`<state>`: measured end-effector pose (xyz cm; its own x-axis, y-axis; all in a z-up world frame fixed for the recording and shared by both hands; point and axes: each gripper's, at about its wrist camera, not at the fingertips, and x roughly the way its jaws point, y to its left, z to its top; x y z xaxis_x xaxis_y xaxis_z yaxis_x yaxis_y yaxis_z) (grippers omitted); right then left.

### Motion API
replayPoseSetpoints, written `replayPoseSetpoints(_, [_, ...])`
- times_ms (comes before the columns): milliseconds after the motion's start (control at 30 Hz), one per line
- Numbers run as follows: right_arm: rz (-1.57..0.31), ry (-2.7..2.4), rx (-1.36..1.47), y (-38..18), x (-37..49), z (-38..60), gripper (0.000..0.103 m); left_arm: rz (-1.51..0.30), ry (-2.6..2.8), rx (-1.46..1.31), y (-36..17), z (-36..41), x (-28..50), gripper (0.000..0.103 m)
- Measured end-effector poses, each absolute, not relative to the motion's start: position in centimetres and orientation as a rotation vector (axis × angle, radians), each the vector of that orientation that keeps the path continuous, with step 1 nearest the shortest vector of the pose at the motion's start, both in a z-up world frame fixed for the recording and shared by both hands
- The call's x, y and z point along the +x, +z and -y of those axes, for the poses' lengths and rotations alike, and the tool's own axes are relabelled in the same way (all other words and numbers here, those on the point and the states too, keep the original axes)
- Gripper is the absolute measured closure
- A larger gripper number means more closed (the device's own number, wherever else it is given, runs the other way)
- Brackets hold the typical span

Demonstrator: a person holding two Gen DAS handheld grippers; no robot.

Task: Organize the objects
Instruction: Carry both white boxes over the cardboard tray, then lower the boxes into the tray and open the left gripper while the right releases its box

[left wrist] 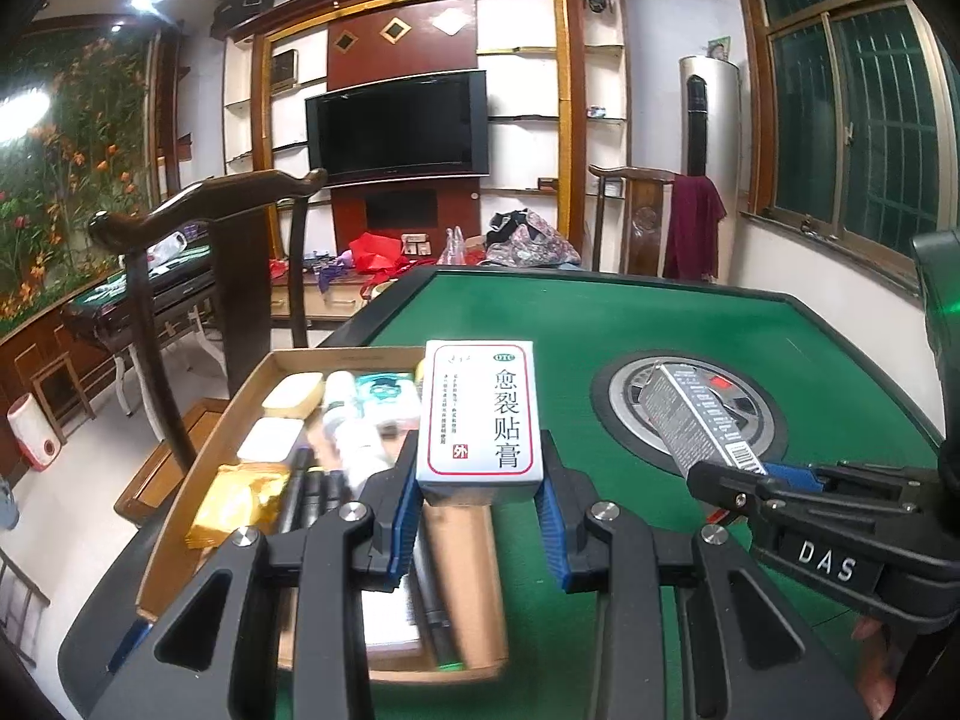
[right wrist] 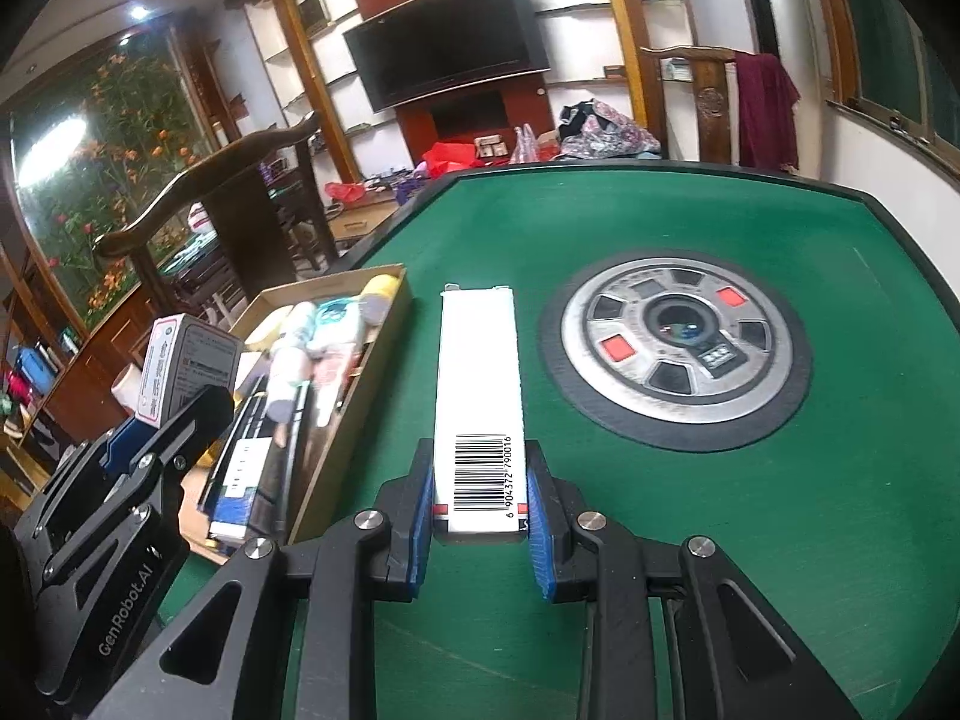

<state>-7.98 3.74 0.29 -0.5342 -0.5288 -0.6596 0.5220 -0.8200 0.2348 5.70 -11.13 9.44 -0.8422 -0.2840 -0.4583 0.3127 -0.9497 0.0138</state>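
1. My left gripper (left wrist: 480,516) has its blue fingers (left wrist: 403,516) clamped on a small white box (left wrist: 480,420) with red trim and big dark letters. The box stands up tall between them.
2. My right gripper (right wrist: 480,531) has its fingers (right wrist: 422,516) clamped on a long white box (right wrist: 478,420) with a barcode at the near end. The box sticks straight out ahead, above the green cloth.
3. Both boxes are up in the air, not lying on the table (left wrist: 690,324).
4. A brown cardboard tray (left wrist: 198,456) sits at the left side of the table, near its dark edge. The small white box is over the tray's right wall.
5. The tray is crowded. I see two pale soap-like blocks (left wrist: 292,396), a gold packet (left wrist: 234,504), some dark pens (left wrist: 312,492) and white bottles (left wrist: 342,414). There is little free room in it.
6. From the right camera, the long box is just beside the tray's right wall (right wrist: 360,414), but apart from it.
7. A round silver and black disc (right wrist: 675,348) is set in the middle of the table, to the right of the long box.
8. The green cloth past the disc, out to the far raised rim (right wrist: 660,171), is bare. That is the most open room I have.
9. A dark wooden chair (left wrist: 198,216) stands close past the table's left edge, behind the tray.
10. The two grippers are near each other, side by side, but not touching.
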Motion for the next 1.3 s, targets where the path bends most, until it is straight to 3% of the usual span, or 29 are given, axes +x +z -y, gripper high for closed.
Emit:
replayPoseSetpoints(967, [-0.142,-2.171,1.015,-1.1,-4.6,6.0,0.073,-0.405,-2.533,0.726,6.7,24.5,10.1,0.070])
replayPoseSetpoints(1300, [-0.151,-2.171,1.075,-1.7,-6.2,8.6,0.073,-0.416,-2.530,0.819,5.1,25.4,10.0,0.070])
